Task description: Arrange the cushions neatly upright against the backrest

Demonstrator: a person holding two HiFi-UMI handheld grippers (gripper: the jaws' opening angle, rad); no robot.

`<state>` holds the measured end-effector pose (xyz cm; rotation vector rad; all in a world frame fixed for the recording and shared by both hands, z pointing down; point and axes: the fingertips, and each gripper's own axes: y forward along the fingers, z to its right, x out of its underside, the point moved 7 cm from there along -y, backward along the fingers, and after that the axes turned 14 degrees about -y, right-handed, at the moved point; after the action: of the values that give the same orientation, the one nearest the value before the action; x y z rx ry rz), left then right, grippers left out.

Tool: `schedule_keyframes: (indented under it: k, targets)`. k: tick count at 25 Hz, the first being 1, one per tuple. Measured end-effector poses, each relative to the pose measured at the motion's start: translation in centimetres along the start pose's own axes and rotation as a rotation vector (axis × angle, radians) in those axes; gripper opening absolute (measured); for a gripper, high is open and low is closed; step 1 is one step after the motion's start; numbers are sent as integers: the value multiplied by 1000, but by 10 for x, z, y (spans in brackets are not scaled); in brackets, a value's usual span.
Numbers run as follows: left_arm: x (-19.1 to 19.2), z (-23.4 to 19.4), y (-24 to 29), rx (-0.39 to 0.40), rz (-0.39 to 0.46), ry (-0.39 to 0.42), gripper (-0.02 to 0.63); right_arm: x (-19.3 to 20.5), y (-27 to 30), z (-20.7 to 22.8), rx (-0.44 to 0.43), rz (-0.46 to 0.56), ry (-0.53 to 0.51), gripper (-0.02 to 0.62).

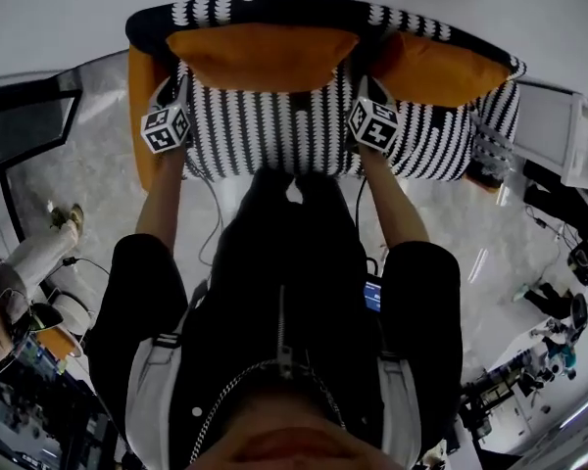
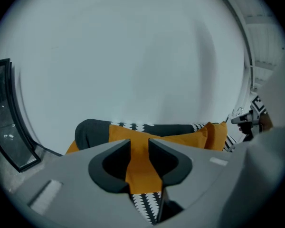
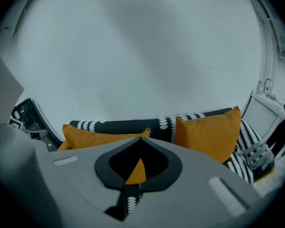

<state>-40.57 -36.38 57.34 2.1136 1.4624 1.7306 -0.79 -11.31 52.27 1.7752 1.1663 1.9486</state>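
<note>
Only the head view takes in the whole sofa (image 1: 431,140). Two orange cushions sit along its back edge against the backrest (image 1: 274,10). The left cushion (image 1: 265,55) runs from the sofa's left end to about the middle, and the right cushion (image 1: 441,67) fills the right end.

Both grippers reach in over the front edge of the seat (image 1: 274,130). The left gripper (image 1: 170,91) is at the left cushion's lower left corner. The right gripper (image 1: 366,86) is in the gap between the two cushions, beside the left cushion's lower right corner.

What that view hides, the gripper views give. The left gripper view shows its jaws spread, with orange fabric of the left cushion filling the gap between them and patterned seat below. The pads seem not to press on the fabric, though the angle is poor. The right gripper view shows its jaws pressed together at the tips, with a wedge of orange and a strip of seat visible through the opening behind them.

That view also shows heights that the head view flattens. The right cushion stands upright, its top corner above the backrest. The left cushion sits lower, its top edge under the backrest's rim. Each gripper view catches the other gripper at its edge.
</note>
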Motion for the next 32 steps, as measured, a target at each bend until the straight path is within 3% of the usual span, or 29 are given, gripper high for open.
schedule_keyframes:
  k: [6,10,14,20,25,32]
  targets:
    - [36,77,-46,54,34,-1,100,34,-61,2,-70,18,-135,3]
    - [62,109,-104,70,61,-7,69,52,-116,-13,-125,40,-211,3]
    - [82,155,-143,94,82,13,9,61,-159,-4,-158,109,-199,3]
    - [126,237,-190,99,74,79,9,88,-226,27,-189,206,-178,2]
    - [158,313,-239,144,123,144,9,118,-297,52,-223,247,-185,2]
    - [211,397,-308,192,145,230,9,179,-393,75,-245,299,-169,2]
